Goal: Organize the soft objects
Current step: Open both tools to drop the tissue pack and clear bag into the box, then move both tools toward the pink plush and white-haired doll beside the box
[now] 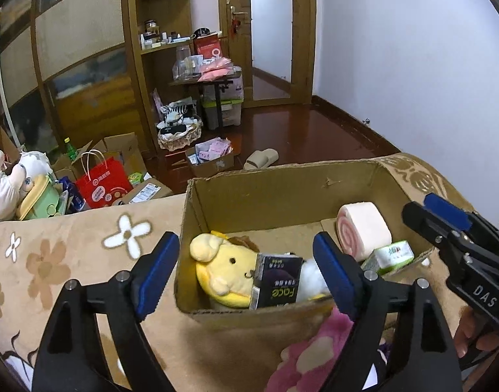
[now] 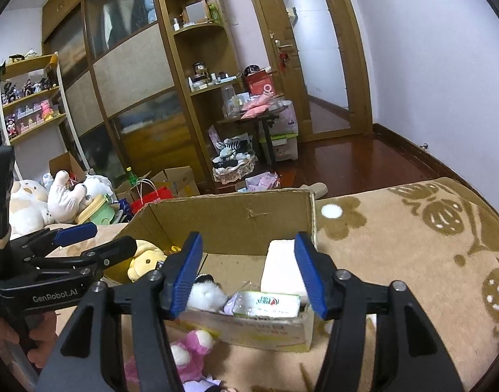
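Note:
An open cardboard box (image 1: 282,189) (image 2: 229,215) sits on the flowered blanket. Inside lie a yellow plush (image 1: 223,271) (image 2: 145,258), a dark "Face" tissue pack (image 1: 277,282), a white fluffy toy (image 2: 205,294), a pink-and-white roll towel (image 1: 363,228) (image 2: 282,268) and a green-white tissue pack (image 1: 388,256) (image 2: 265,303). A pink plush (image 1: 311,356) (image 2: 190,352) lies on the blanket in front of the box. My left gripper (image 1: 246,274) (image 2: 96,238) is open and empty over the box's near left corner. My right gripper (image 2: 246,274) (image 1: 422,209) is open and empty over the box's right end.
The blanket (image 1: 70,261) (image 2: 412,261) ends at a drop to the dark wood floor (image 1: 298,130). Beyond are boxes, a red bag (image 1: 102,183), plush toys (image 2: 63,199), a basket (image 1: 180,134), shelves (image 2: 30,98) and a door (image 2: 308,49).

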`<act>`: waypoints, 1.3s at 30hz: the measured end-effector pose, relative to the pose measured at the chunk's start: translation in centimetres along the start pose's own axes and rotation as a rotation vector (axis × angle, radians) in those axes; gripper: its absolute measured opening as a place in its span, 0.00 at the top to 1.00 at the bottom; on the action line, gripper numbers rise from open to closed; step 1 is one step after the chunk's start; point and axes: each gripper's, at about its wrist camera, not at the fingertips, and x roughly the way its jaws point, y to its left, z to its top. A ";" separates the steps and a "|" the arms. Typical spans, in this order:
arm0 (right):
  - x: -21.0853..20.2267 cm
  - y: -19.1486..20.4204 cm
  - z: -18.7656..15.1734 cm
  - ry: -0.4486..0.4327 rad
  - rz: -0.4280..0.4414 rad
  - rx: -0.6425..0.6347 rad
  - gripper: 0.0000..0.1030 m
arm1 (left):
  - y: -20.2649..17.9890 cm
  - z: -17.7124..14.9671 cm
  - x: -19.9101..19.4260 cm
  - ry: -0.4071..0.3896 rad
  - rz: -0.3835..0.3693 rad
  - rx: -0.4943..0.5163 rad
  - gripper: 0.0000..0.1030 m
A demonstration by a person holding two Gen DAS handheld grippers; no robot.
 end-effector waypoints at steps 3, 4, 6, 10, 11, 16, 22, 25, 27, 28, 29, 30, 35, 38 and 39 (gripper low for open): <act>-1.0 0.0 -0.1 -0.003 -0.007 -0.002 0.31 | 0.3 -0.2 -0.8 0.007 -0.006 -0.010 0.19; -1.2 -0.1 -0.1 -0.003 -0.009 -0.002 0.27 | 0.3 -0.2 -1.1 0.007 -0.008 -0.012 0.18; -1.9 0.0 -0.1 -0.005 -0.013 -0.002 0.21 | 0.4 -0.4 -1.9 0.004 -0.010 -0.014 0.13; -3.3 0.3 -0.2 -0.010 -0.019 -0.003 0.09 | 0.4 -0.8 -3.6 -0.001 0.003 -0.004 0.11; -3.6 0.4 -0.2 -0.009 -0.021 -0.006 0.06 | 0.3 -0.9 -3.9 0.002 0.006 -0.002 0.10; -5.4 0.6 -0.2 -0.012 -0.028 -0.009 0.01 | 0.4 -1.7 -5.8 0.021 0.008 -0.012 0.06; -7.7 0.9 -0.6 -0.006 -0.043 -0.026 0.00 | 0.5 -2.3 -7.6 0.043 0.010 -0.010 0.06; -8.6 1.0 -1.0 0.000 -0.052 -0.040 0.00 | 0.8 -2.5 -8.3 0.052 0.008 -0.021 0.06; -9.2 1.2 -1.1 0.004 -0.054 -0.048 0.00 | 0.9 -2.9 -8.7 0.058 0.011 -0.027 0.06; -9.3 1.2 -1.2 0.007 -0.053 -0.051 0.00 | 1.0 -3.1 -8.8 0.064 0.013 -0.031 0.06; -9.4 1.3 -1.2 0.009 -0.053 -0.052 0.00 | 1.2 -3.2 -9.0 0.071 0.017 -0.033 0.06; -9.7 1.4 -1.3 0.011 -0.052 -0.054 0.00 | 1.2 -3.4 -9.1 0.079 0.022 -0.035 0.06; -10.2 1.8 -2.1 0.028 -0.049 -0.058 0.00 | 1.5 -4.1 -9.5 0.114 0.020 -0.036 0.06; -10.3 2.0 -2.6 0.042 -0.053 -0.070 0.00 | 1.4 -4.5 -9.8 0.127 0.012 -0.031 0.06; -10.4 2.1 -2.8 0.050 -0.054 -0.079 0.00 | 1.3 -4.5 -9.9 0.129 0.009 -0.029 0.06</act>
